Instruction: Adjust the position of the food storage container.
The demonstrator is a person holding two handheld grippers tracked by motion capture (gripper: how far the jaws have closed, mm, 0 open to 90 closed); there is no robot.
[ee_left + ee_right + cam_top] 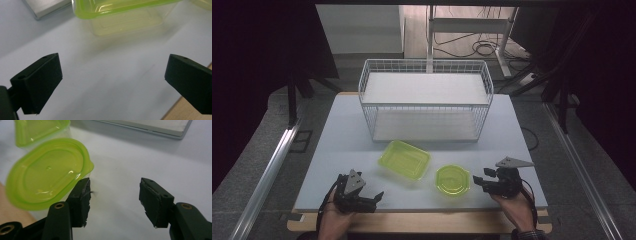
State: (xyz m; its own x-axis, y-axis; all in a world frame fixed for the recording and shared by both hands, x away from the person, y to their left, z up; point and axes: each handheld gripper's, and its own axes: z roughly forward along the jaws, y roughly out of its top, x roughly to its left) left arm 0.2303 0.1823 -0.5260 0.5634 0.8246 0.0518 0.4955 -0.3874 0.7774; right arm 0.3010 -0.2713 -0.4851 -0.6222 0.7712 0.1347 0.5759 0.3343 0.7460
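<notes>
Since our right gripper (pixel 114 202) stands half open beside the round tub (pixel 47 171), gripping nothing, we should straddle its rim squarely.

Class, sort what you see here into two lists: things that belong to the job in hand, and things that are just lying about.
In the job:
- round green lidded container, beside the right claw, whose jaws stand apart with nothing between them
- rectangular green container, ahead of the left claw

Lying about:
- white wire basket
- cables on the floor
</notes>
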